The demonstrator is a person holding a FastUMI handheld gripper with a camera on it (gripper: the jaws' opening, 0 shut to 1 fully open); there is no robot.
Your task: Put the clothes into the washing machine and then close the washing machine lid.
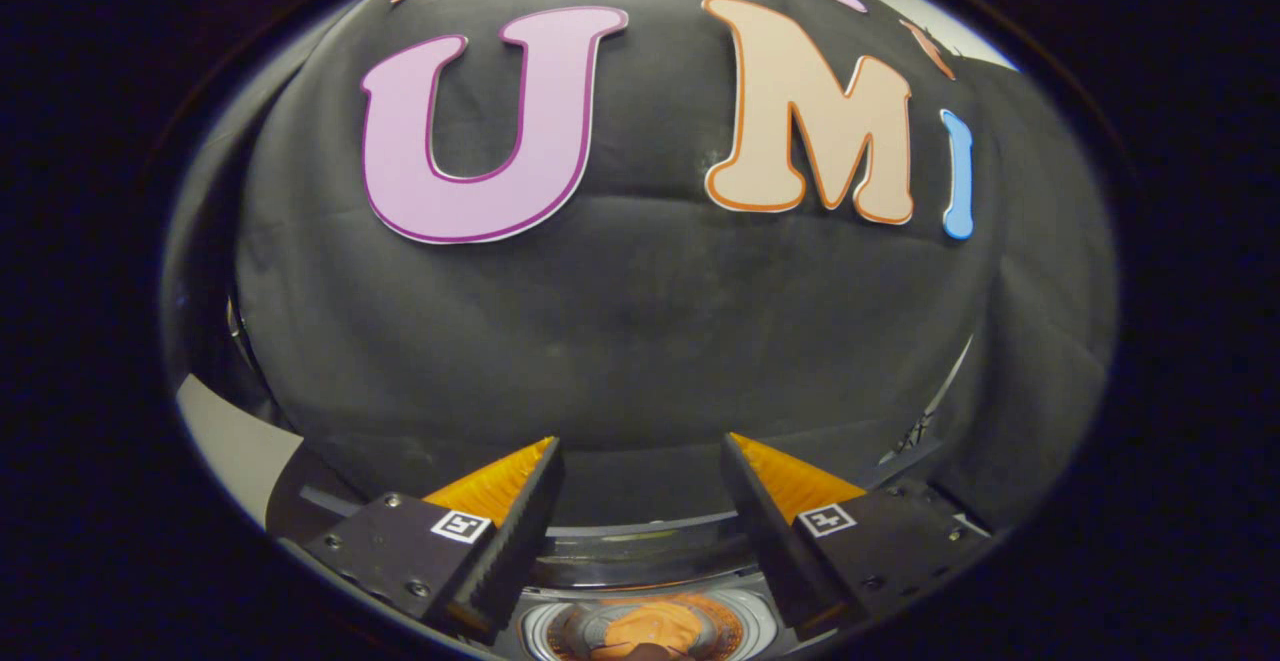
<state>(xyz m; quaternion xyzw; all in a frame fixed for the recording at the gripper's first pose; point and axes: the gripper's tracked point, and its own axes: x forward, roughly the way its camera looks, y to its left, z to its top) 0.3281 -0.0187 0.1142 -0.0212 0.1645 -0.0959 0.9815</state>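
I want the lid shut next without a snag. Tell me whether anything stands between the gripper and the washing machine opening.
Nothing visible does. The gripper is open, nothing between its fingers, aimed at the black cloth wall. Below them lies the washing machine's round opening, with orange clothes already in the drum. The lid can't be made out here.

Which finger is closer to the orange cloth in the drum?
Cannot tell: the orange cloth lies low between both fingers of the open gripper, inside the washer drum.

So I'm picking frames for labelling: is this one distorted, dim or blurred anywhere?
Gripper view: strong fisheye bulge bends the wall; lighting dim and even, no glare; gripper sharp, jaws open, nothing between; the drum with orange clothes below is small and soft.
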